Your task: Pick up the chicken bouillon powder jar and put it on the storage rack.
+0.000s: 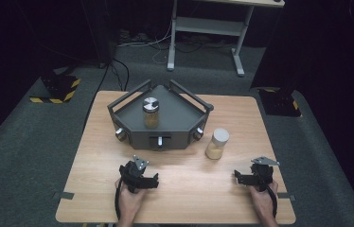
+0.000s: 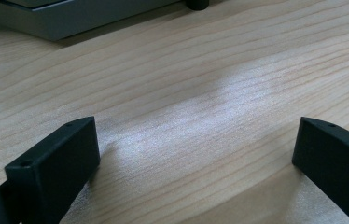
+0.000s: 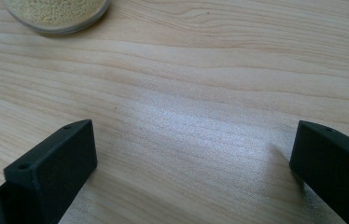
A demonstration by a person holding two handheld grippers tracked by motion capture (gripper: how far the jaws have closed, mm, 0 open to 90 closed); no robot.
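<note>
Only jar [image 3: 56, 14] base, top cropped

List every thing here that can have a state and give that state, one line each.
Glass jar with silver metal lid: upright, lidded, standing in the dark grey angular tray.
Glass jar with white lid: upright, lidded, on the light wooden table beside the tray.
Left gripper: open, nothing between its jaws.
Right gripper: open, nothing between its jaws.
</note>
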